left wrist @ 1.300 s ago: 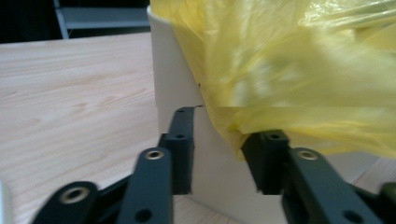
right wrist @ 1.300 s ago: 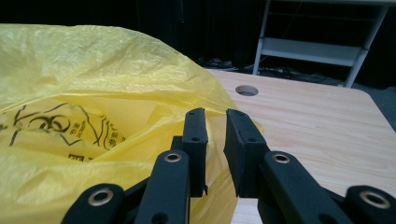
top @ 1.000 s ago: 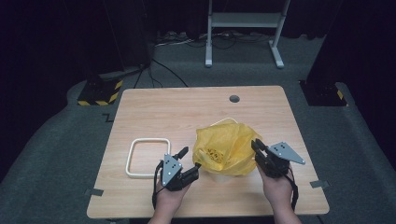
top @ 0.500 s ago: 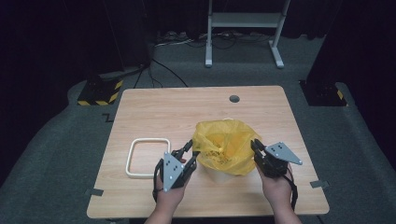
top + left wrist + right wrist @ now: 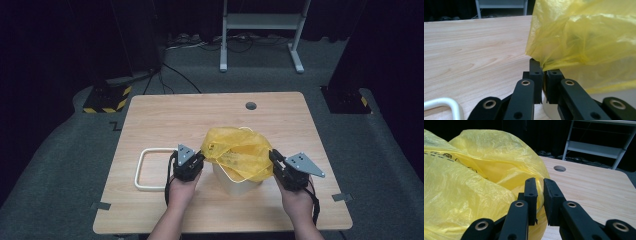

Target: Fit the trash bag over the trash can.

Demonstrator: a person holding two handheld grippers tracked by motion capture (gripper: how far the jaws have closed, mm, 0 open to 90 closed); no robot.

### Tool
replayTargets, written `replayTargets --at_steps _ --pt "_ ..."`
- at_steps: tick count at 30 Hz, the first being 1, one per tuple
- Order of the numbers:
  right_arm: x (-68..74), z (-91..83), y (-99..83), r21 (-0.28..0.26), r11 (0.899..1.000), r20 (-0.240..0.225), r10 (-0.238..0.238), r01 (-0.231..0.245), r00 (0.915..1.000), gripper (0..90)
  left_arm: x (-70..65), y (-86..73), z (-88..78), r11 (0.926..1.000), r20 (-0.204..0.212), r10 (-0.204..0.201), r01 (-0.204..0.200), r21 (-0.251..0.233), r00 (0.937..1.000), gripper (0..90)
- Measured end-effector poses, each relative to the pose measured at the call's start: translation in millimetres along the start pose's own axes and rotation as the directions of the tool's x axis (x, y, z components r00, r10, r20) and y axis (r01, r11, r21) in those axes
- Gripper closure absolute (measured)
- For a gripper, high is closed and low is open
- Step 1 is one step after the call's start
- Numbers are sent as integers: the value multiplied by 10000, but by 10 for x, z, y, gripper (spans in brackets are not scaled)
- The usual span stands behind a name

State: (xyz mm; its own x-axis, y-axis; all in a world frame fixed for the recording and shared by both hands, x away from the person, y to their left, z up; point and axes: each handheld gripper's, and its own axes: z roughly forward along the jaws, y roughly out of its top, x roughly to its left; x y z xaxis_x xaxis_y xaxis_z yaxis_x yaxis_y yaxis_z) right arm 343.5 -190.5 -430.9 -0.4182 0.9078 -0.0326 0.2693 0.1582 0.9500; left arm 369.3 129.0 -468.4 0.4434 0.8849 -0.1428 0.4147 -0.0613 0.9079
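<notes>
- Dark studio, wooden worktop point(image 5: 165, 120): a yellow bag point(image 5: 237, 152) drapes over a white bin point(image 5: 235, 186).
- Left hand-held gripper point(image 5: 196, 161), jaws just closing, pinches its edge; right hand-held gripper point(image 5: 275, 159) grips opposite.
- Likely next: stretching the bag over the rim.

table point(image 5: 165, 120) with a bag point(image 5: 237, 152) draped over a bin point(image 5: 235, 186) near its front middle. left gripper point(image 5: 192, 162) at the bag's left edge, its jaws just closed on a fold of the bag; right gripper point(image 5: 278, 161) at the bag's right edge, apparently also pinching it. a frame point(image 5: 145, 170) lies flat on the table, left of the left gripper. a hole point(image 5: 251, 106) sits behind the bag, near the far edge. a stand point(image 5: 260, 22) is on the floor beyond the table.
</notes>
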Motion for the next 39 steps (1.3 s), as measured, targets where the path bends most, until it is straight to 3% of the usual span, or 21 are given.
replayTargets --at_steps 2,8,10,12,15,17,19,22,25,27,31,32,33,36,37,39 --pt "-2 -1 0 0 10000 -12 -8 8 10000 811 -28 -26 -57 10000 157 40 -39 -72 9999 839" --pt "6 -49 61 -151 9998 41 94 -93 9999 692 -74 -74 -193 9998 530 -30 39 -169 9986 799" --pt "26 -136 82 -404 9991 152 160 -154 9998 679 -95 -100 -219 9998 603 15 -3 -190 9982 787" --pt "49 -333 64 -772 9969 198 184 -169 9996 681 -109 -122 -237 9998 666 52 -37 -220 9978 767" --pt "59 -448 13 -880 9956 79 337 -329 9994 694 -109 -139 -237 9998 721 31 -18 -189 9974 760" --pt "96 -479 -62 -625 9975 -86 328 -333 9994 694 -104 -148 -227 9999 737 -18 31 -164 9973 762" --pt "144 -419 -174 -182 9993 -169 308 -311 9994 695 -112 -152 -219 9999 776 -47 58 -144 9970 783" --pt "140 -302 -213 -30 9997 -24 235 -235 9997 700 -124 -150 -218 9999 833 8 3 -132 9965 783" --pt "93 -218 -185 22 9998 116 217 -218 9997 699 -168 -150 -223 9999 1001 54 -44 -102 9950 781" --pt "-27 -48 -91 173 9998 406 73 -80 9992 690 -200 -150 -227 9999 1143 126 -116 -92 9934 779" --pt "-120 17 -13 195 9997 726 108 -122 9973 688 -254 -158 -253 9996 1269 185 -160 -212 9917 776" --pt "-121 -14 12 66 9997 701 209 -215 9973 688 -252 -160 -265 9996 1293 178 -147 -244 9914 775" --pt "-46 -140 45 -336 9989 343 335 -323 9989 682 -248 -166 -283 9995 1318 96 -56 -306 9912 768" --pt "73 -231 50 -527 9984 56 215 -212 9998 658 -246 -173 -292 9995 1311 88 -46 -319 9913 762" --pt "194 -311 19 -685 9964 -336 484 -506 9983 633 -241 -179 -298 9995 1291 69 -27 -325 9916 762" --pt "282 -328 -26 -654 9962 -550 544 -580 9970 608 -228 -196 -308 9995 1278 -3 44 -320 9918 761"
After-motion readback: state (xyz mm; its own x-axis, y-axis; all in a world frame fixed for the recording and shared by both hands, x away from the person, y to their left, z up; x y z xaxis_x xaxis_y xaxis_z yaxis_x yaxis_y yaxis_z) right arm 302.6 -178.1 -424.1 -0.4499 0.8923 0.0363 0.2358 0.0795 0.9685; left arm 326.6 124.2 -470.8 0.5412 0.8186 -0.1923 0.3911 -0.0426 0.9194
